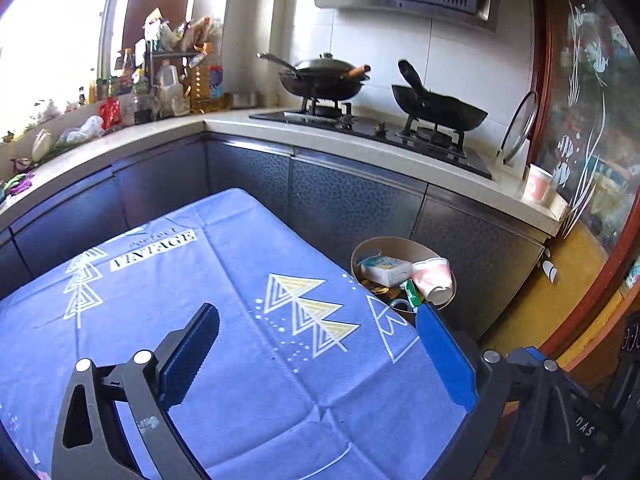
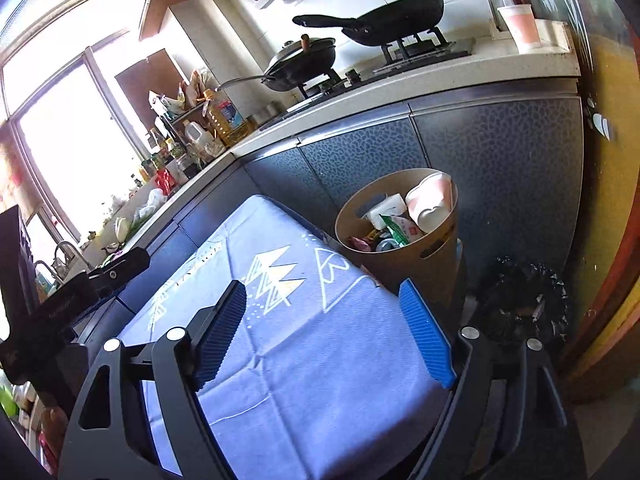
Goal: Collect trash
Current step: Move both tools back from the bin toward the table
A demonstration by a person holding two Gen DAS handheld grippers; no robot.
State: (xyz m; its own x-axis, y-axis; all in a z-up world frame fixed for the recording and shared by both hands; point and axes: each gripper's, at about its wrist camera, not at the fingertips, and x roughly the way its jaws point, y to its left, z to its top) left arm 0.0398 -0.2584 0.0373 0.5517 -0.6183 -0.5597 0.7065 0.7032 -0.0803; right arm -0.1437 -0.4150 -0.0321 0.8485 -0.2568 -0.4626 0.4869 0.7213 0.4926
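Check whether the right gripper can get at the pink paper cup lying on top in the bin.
Probably yes. The right gripper is open and empty over the table, and the cup lies on top in the open bin just past the table's edge, uncovered.

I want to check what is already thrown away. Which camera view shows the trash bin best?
The right wrist view: the trash bin shows whole, with rim, side handle slot and contents. In the left wrist view a blue finger and the table edge hide part of it.

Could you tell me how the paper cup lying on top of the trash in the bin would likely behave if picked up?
The paper cup looks dented, so it would probably crush further. It is probably light, and lying loose atop the bin, it might roll.
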